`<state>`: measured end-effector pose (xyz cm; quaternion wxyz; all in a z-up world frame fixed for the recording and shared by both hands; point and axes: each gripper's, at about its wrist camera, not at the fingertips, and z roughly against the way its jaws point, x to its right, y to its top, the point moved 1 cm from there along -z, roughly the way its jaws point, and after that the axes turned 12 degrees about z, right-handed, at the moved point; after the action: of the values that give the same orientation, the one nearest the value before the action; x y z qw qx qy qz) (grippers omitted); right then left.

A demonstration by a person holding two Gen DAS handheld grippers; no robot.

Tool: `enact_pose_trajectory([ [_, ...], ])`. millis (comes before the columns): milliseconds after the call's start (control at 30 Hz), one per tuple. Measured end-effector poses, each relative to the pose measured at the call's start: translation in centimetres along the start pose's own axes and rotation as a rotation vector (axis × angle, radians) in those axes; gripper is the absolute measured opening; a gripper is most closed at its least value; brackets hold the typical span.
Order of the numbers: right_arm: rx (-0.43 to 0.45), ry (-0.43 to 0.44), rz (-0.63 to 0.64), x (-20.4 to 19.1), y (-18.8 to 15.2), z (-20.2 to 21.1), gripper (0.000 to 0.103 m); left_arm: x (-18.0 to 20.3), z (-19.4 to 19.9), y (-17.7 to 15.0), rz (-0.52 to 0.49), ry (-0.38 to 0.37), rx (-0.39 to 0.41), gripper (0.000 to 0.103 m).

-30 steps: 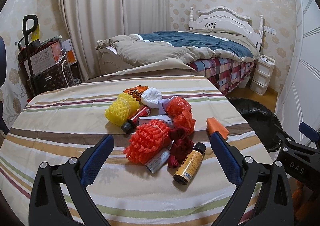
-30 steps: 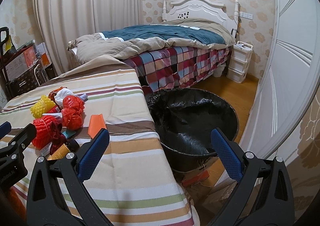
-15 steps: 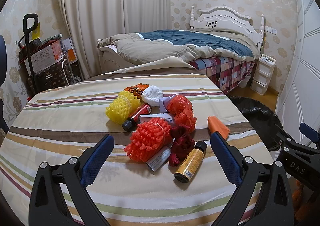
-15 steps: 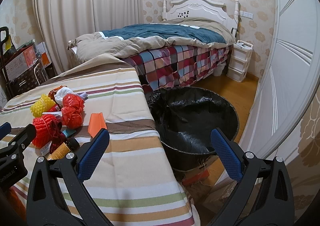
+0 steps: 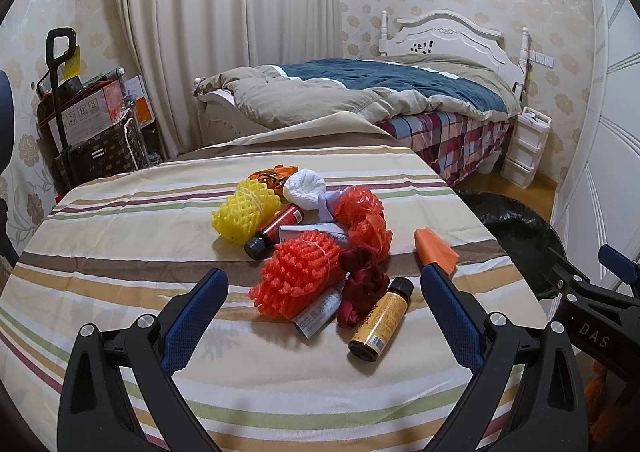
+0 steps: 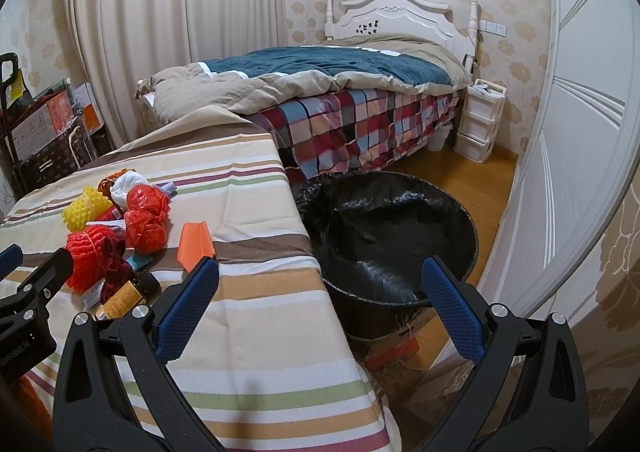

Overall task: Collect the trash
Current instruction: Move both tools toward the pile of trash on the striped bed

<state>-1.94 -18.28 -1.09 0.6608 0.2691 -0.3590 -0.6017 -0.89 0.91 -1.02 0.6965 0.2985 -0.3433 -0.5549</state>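
Note:
A heap of trash lies on the striped table (image 5: 120,252): a red foam net (image 5: 298,274), a yellow foam net (image 5: 244,211), a red bottle (image 5: 276,230), a yellow-labelled bottle (image 5: 380,318), a white wad (image 5: 304,185), red plastic netting (image 5: 364,217) and an orange folded card (image 5: 434,250). My left gripper (image 5: 322,292) is open and empty, just short of the heap. My right gripper (image 6: 320,284) is open and empty over the table's right edge. A black-lined bin (image 6: 388,240) stands on the floor beside the table, and also shows in the left wrist view (image 5: 520,228).
A bed (image 6: 340,91) with a checked cover stands behind the table. A white drawer unit (image 6: 478,119) stands by the bed. A trolley with boxes (image 5: 92,123) stands at the far left. White wardrobe doors (image 6: 568,131) are on the right.
Both views have shifted very slightly; the left gripper has drifted a little relative to the heap. Both grippers stay open and empty, and nothing on the table has moved.

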Motion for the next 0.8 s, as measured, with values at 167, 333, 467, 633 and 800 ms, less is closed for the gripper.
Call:
enact_pose_trajectory([
  [167, 0.0, 0.0, 0.0, 0.0, -0.02, 0.03, 0.099, -0.02, 0.02, -0.02, -0.001, 0.0, 0.001, 0.096],
  [333, -0.001, 0.001, -0.001, 0.02, 0.0, -0.03, 0.099, 0.07, -0.02, 0.04, 0.001, 0.0, -0.001, 0.096],
  [467, -0.002, 0.001, -0.001, 0.04, -0.03, 0.0, 0.099, 0.02, 0.02, 0.0, 0.0, 0.0, -0.002, 0.096],
  [633, -0.003, 0.001, -0.002, -0.1, -0.23, 0.32, 0.099, -0.47, 0.13, -0.77, -0.001, 0.003, -0.002, 0.096],
  [800, -0.004, 0.001, -0.003, -0.01, -0.2, 0.2, 0.099, -0.55, 0.23, -0.96, -0.001, 0.002, -0.003, 0.096],
])
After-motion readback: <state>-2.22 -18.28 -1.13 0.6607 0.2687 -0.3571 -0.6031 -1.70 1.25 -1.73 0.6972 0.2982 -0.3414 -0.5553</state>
